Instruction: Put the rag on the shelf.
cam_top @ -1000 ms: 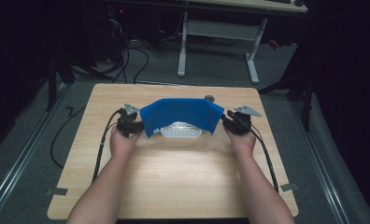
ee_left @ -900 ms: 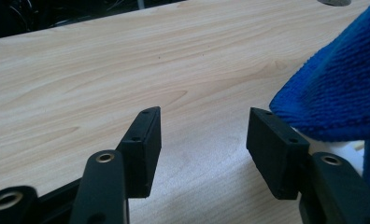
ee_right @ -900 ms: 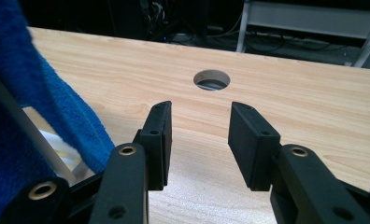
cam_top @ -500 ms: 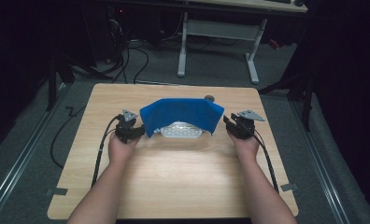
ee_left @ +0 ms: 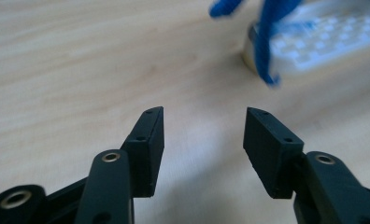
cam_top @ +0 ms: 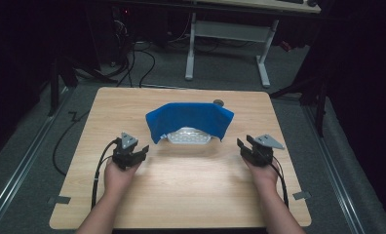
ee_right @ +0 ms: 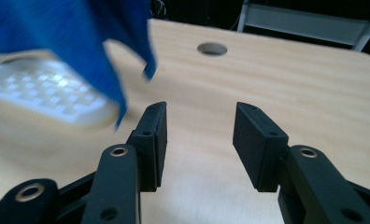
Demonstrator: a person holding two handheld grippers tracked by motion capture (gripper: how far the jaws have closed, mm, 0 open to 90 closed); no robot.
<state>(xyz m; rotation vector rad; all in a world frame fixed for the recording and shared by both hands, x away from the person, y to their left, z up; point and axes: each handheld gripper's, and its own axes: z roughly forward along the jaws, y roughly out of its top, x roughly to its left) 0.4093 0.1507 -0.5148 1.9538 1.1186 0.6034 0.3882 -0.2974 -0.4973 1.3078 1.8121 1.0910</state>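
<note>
Blue cloth [cam_top: 190, 119]: soft, light, floppy; lay over a white tray [cam_top: 188, 137], middle of the high view.
Left gripper [cam_top: 138, 152]: wide, empty, lower left.
Right gripper [cam_top: 243, 146]: just opening, empty, lower right.
Best hold: cloth's hanging side corners.

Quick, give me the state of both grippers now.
Left gripper: open, holding nothing.
Right gripper: open, jaws just opened wider, nothing between them.

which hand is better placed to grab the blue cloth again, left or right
Probably left. In the high view the left gripper sits a shorter gap from the blue cloth than the right gripper does. Both are open and empty, jaws having just moved; the right's opened further.
</note>
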